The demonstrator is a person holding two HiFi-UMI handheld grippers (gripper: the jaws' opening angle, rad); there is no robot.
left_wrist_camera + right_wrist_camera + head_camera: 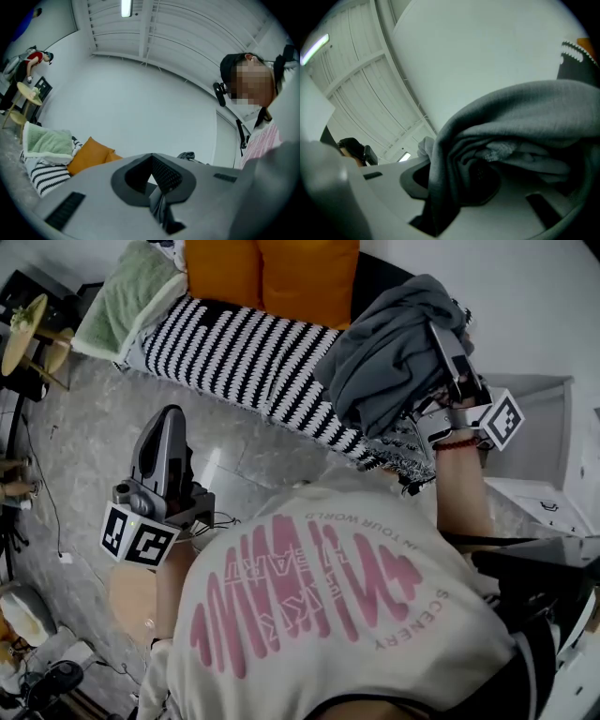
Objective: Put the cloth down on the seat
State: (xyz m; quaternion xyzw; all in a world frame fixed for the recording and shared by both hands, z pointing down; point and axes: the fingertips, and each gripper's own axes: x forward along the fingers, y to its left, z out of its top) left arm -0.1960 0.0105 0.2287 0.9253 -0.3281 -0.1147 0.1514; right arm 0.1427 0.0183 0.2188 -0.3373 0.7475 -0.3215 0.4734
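A bunched grey cloth point(389, 357) hangs in the air over the right end of the striped black-and-white seat point(234, 352). My right gripper point(439, 336) is shut on it from the right, with folds draped over the jaws. In the right gripper view the cloth point(520, 112) fills the space between the jaws and hides the pads. My left gripper point(169, 418) points up over the floor in front of the seat, apart from the cloth. Its jaws point(154, 180) stand together with nothing in them.
Two orange cushions point(272, 273) lean at the back of the seat, and a folded green towel point(131, 292) lies on its left end. A small round side table point(23, 329) stands at the far left. A white cabinet point(544, 493) is on the right.
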